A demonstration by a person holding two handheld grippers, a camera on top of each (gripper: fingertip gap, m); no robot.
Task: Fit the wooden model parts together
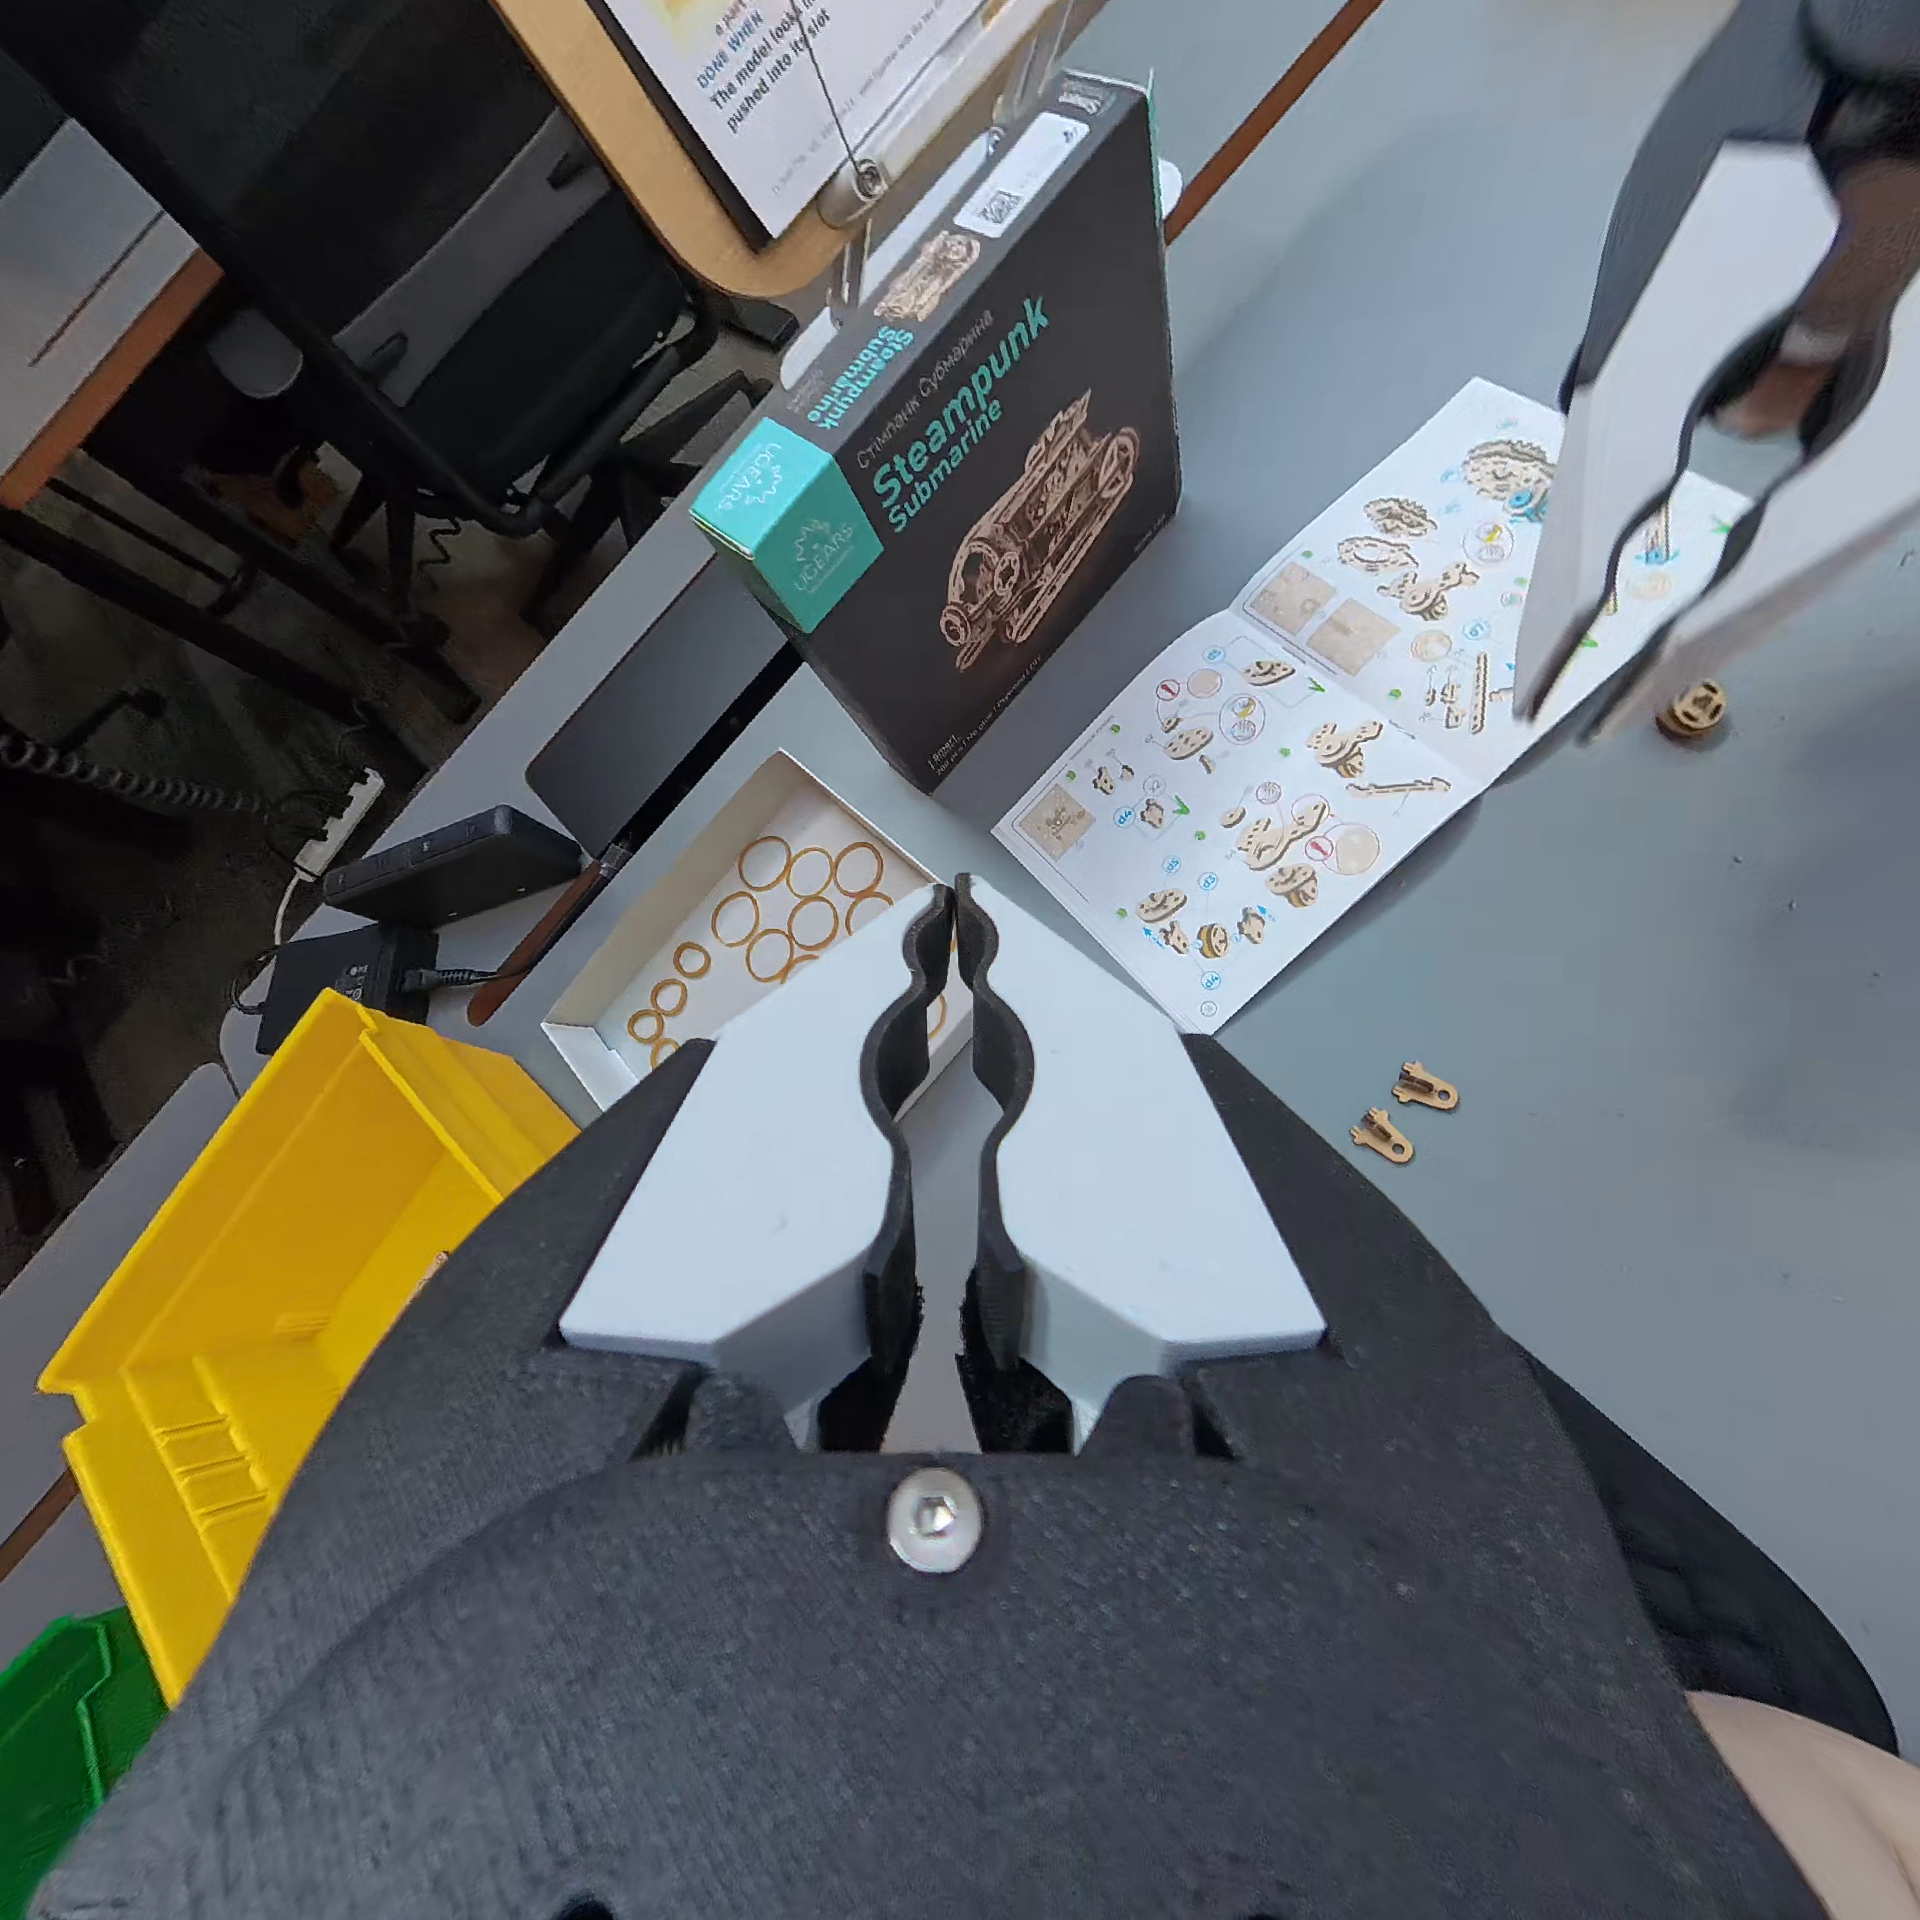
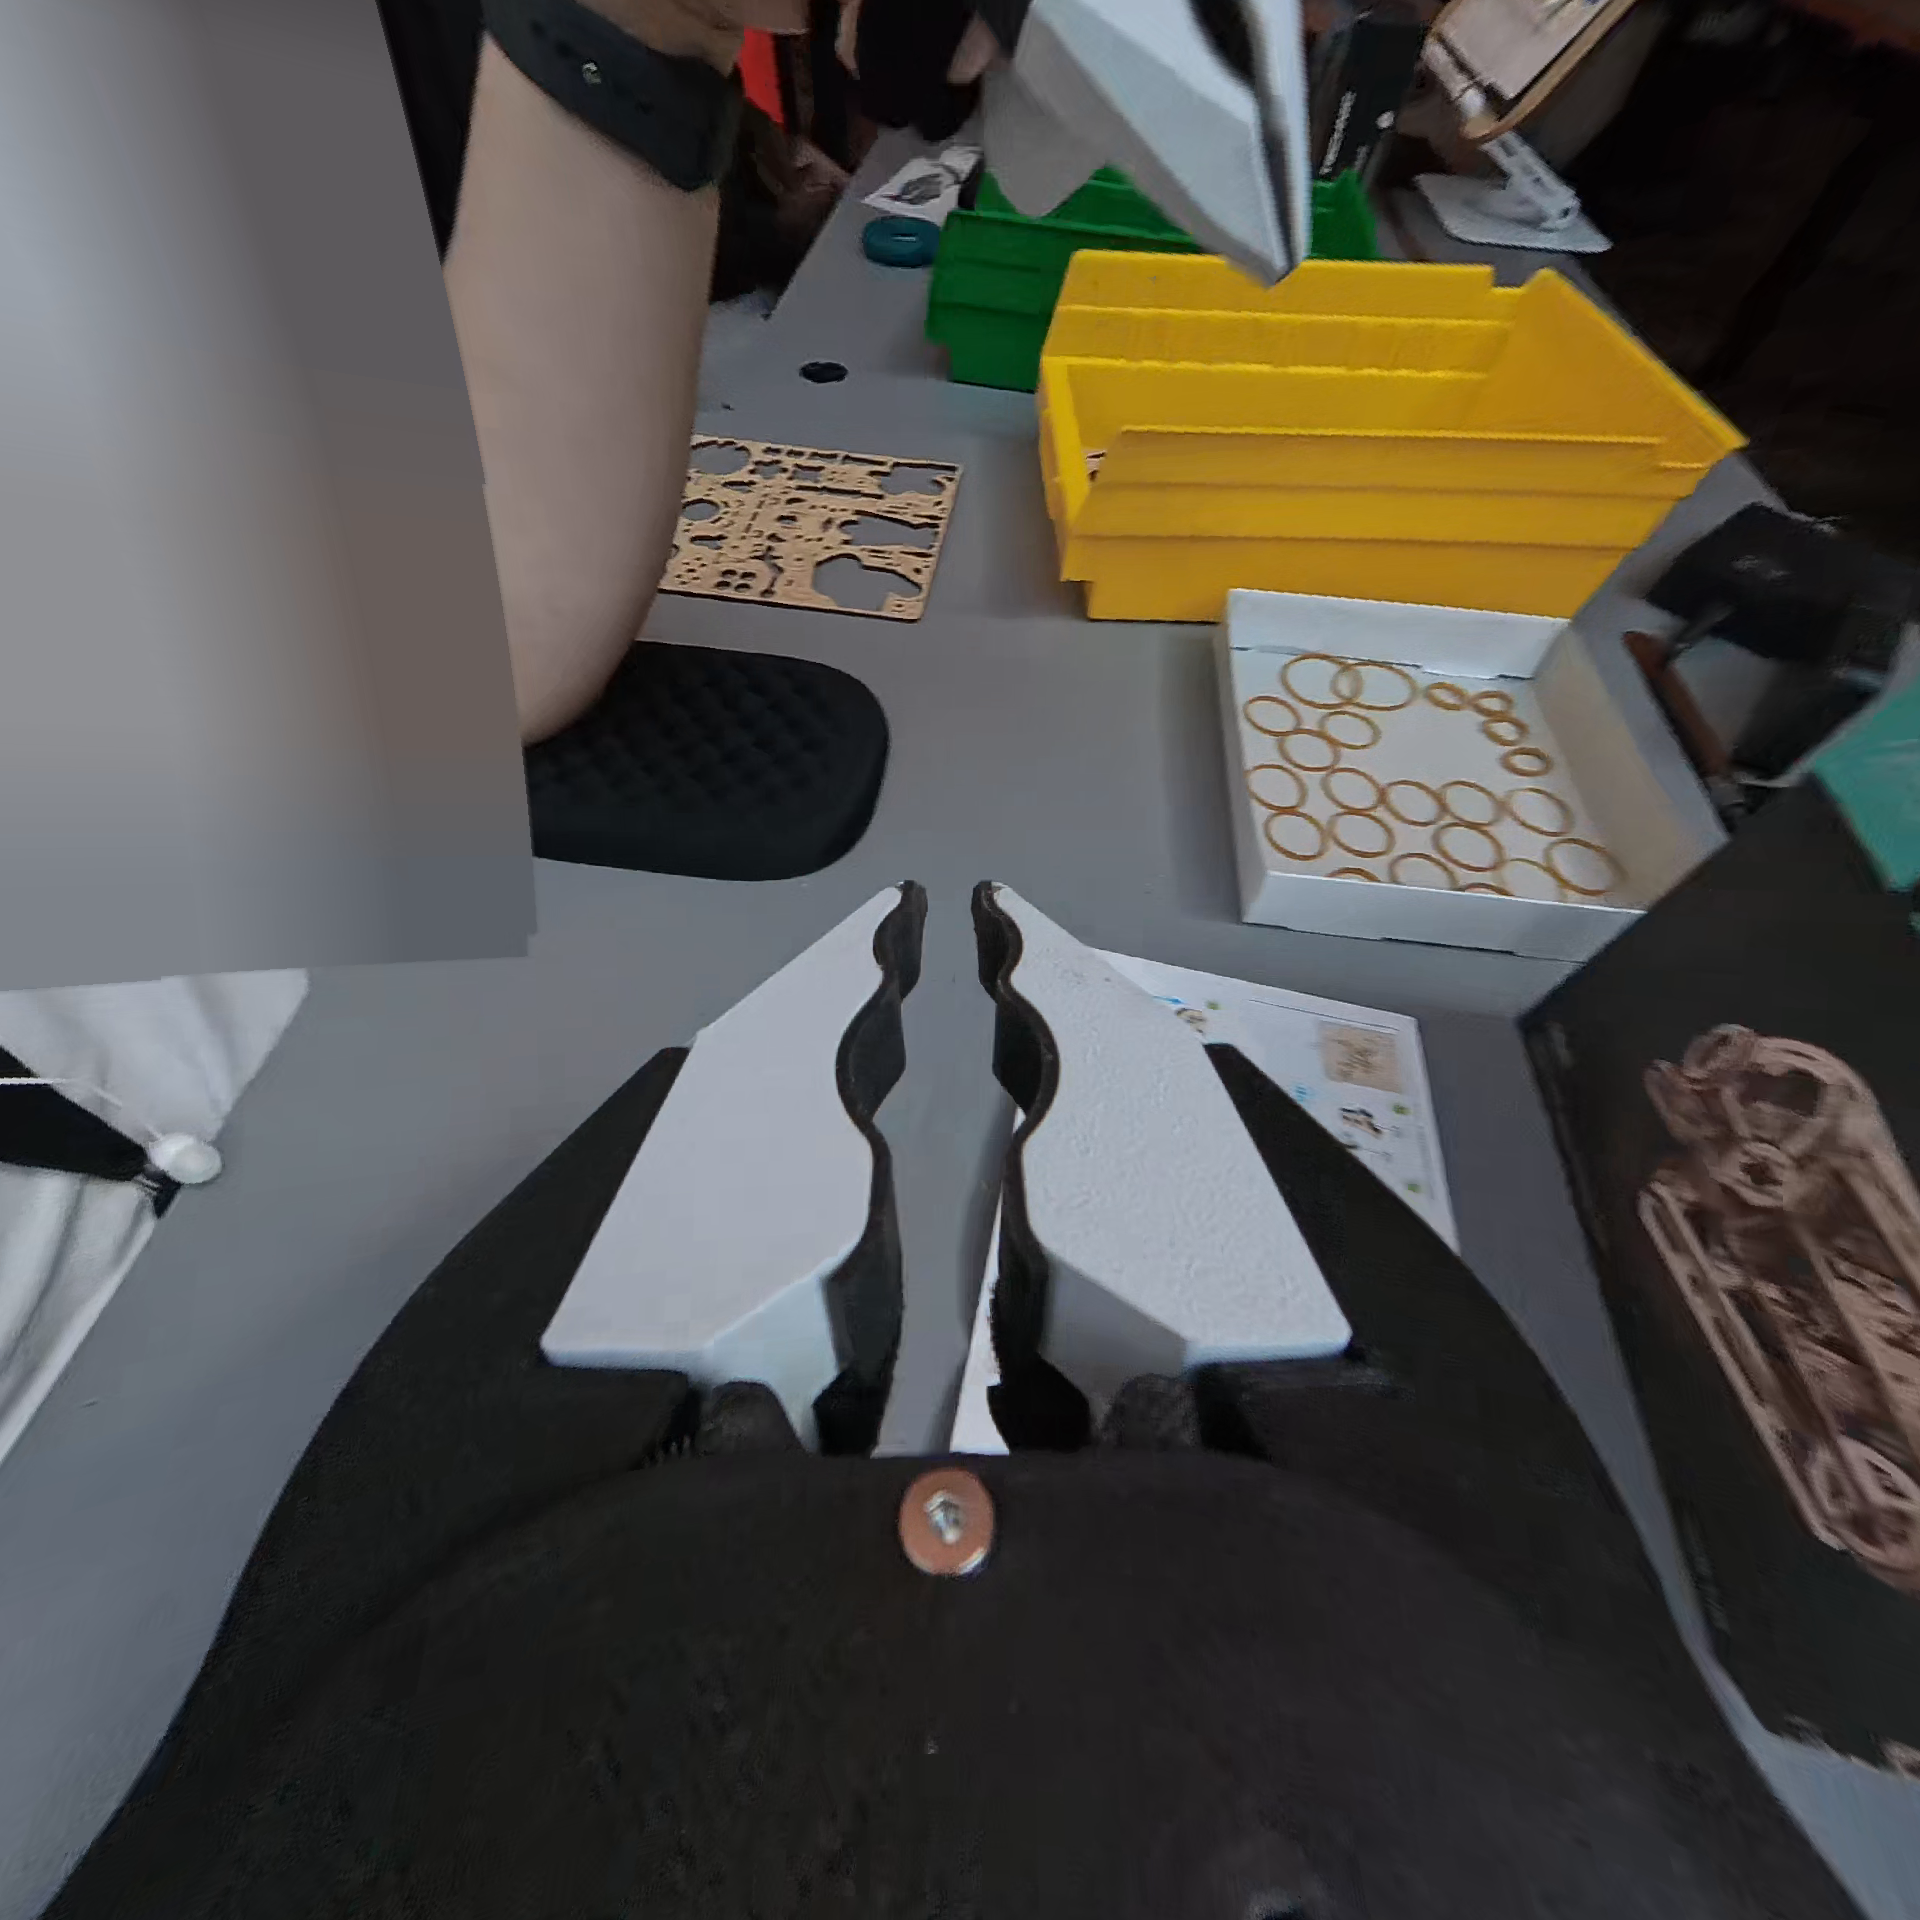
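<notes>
Two small wooden parts point(image 1: 1425, 1088) point(image 1: 1382, 1135) lie side by side on the grey table point(image 1: 1610, 1299), right of my left gripper. A round wooden part point(image 1: 1690, 709) lies farther off by the open instruction sheet point(image 1: 1299, 748). My left gripper point(image 1: 954, 896) hangs above the table with its fingertips touching and nothing between them. It also shows at the top of the right wrist view point(image 2: 1273, 260). My right gripper point(image 2: 948, 900) has a narrow gap between its tips with only bare table behind. It shows blurred in the left wrist view point(image 1: 1558, 707), close to the round part.
A dark model box point(image 1: 977, 499) stands behind the sheet. A white tray point(image 2: 1403, 920) holds several rubber bands. Yellow point(image 2: 1351, 447) and green point(image 2: 1008, 281) bins stand behind it. A punched-out wooden sheet point(image 2: 810, 530), a black pad point(image 2: 707, 769) and a person's arm point(image 2: 582, 364) are at the left. One gripper's finger ends stand about 15 centimetres off the other's.
</notes>
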